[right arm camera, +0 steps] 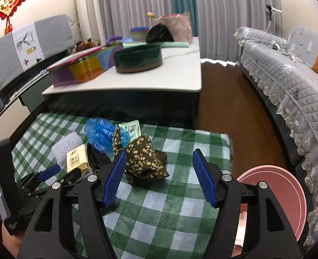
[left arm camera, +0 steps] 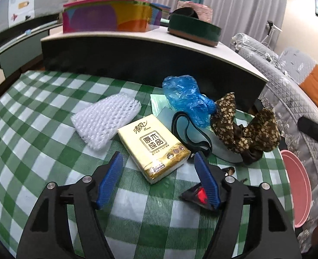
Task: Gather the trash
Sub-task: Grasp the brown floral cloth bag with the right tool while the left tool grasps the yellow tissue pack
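on the green-checked worktop ahead of me the trash lies in a loose heap. from the left: a white foam net sleeve, then a yellow tissue pack printed "清风" and, in a box, "原木纯品"; the smaller print below is too fine to read. next a black strap loop, with a crumpled blue plastic bag behind it and a brown floral cloth further right. a pink bin stands off the worktop's right edge. my left claw gapes wide, empty, the tissue pack's near corner just between its tips. my right claw is spread wide too, holding nothing, the floral cloth just beyond its left finger.
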Action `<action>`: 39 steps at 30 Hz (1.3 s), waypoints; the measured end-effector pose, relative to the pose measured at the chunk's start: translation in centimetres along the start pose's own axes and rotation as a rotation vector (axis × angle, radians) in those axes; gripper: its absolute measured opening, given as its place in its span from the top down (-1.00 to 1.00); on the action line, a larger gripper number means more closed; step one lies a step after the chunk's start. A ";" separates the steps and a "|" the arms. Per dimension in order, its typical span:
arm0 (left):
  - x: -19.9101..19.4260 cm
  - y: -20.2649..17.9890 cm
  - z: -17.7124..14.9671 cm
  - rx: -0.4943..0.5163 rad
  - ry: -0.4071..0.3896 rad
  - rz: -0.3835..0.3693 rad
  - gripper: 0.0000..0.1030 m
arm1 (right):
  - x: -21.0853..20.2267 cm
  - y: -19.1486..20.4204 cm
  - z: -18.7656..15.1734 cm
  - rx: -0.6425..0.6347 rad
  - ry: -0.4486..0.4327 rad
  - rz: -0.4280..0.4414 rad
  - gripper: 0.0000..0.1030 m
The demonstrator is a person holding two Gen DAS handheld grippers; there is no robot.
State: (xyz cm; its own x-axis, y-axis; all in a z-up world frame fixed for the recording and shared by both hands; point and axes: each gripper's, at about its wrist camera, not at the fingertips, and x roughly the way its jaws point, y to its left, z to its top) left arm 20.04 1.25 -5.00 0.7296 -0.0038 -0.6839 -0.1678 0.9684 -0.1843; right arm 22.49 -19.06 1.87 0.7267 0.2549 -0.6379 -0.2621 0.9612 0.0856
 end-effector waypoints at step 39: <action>-2.7 -1.0 0.9 0.021 -0.020 0.027 -0.11 | -0.7 0.6 -0.3 -0.035 0.023 0.017 0.93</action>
State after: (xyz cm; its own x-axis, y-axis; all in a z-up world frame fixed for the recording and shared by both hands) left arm 18.84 0.54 -2.29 0.7382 0.0271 -0.6741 -0.1735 0.9732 -0.1509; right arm 21.62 -18.70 2.18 0.7074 0.2682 -0.6540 -0.2965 0.9525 0.0700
